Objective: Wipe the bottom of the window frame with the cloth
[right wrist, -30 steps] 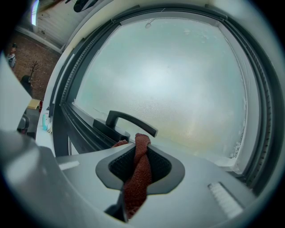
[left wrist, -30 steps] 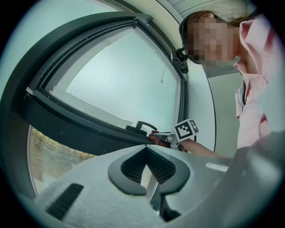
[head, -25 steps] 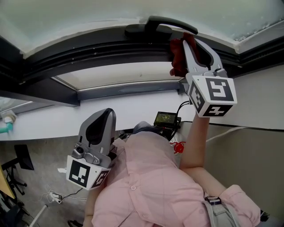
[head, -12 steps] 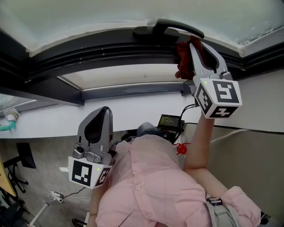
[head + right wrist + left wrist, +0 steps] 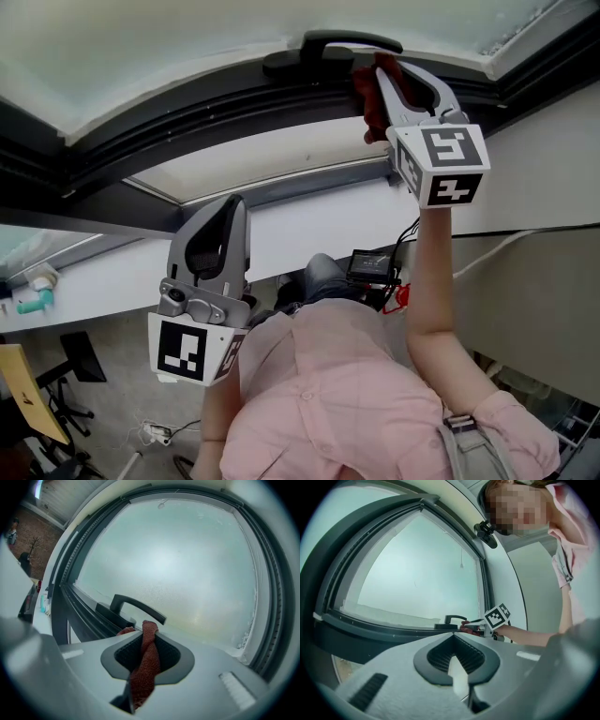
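A rust-red cloth (image 5: pixel 144 663) is pinched between the jaws of my right gripper (image 5: pixel 380 70), which is shut on it. The cloth (image 5: pixel 367 94) rests against the dark bottom rail of the window frame (image 5: pixel 187 117), just right of the black window handle (image 5: pixel 328 47). In the right gripper view the handle (image 5: pixel 136 609) lies just beyond the cloth's tip. My left gripper (image 5: pixel 225 211) hangs low near the person's chest, jaws shut with nothing between them. From the left gripper view the right gripper (image 5: pixel 480 624) shows far off at the frame.
Frosted glass (image 5: pixel 178 559) fills the window above the rail. A white sill (image 5: pixel 309 225) runs below the frame. A small black device with cables (image 5: pixel 373 267) sits under the sill. A teal bottle (image 5: pixel 33 300) stands at the far left.
My right gripper with the cloth has shifted slightly left along the bottom rail, closer to the handle. The head view has tilted. The left gripper has stayed low.
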The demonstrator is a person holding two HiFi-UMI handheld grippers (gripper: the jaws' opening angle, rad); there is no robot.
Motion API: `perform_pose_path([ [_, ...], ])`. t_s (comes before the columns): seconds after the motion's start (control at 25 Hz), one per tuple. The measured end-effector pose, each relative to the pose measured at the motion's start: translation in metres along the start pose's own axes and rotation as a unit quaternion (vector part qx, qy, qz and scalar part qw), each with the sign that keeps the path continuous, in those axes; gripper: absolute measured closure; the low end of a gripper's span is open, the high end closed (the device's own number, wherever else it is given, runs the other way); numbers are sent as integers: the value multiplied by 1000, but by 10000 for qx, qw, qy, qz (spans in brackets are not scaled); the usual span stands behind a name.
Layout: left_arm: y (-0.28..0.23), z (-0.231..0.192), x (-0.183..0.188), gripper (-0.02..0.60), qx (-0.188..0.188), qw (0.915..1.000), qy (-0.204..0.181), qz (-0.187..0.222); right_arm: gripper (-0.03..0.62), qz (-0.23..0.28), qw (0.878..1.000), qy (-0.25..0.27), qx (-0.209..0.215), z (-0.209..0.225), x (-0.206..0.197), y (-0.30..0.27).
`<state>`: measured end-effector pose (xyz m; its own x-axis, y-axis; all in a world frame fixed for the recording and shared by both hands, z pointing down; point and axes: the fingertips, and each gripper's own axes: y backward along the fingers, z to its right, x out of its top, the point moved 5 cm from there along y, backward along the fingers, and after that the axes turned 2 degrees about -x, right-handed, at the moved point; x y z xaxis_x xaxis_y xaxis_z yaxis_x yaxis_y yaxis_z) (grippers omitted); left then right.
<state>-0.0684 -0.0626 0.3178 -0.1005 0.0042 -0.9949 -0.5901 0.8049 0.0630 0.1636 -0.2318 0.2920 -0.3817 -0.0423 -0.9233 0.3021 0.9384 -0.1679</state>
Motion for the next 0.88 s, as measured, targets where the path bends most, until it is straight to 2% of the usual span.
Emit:
perform_pose_path([
  [0.16, 7, 4, 0, 588, 69, 9998, -143, -119, 526, -19, 10000, 5, -5, -1, 0, 0],
  [0.88, -7, 46, -7, 588, 360, 9985, 308, -279, 526, -45, 9996, 67, 263, 25, -9, 4],
])
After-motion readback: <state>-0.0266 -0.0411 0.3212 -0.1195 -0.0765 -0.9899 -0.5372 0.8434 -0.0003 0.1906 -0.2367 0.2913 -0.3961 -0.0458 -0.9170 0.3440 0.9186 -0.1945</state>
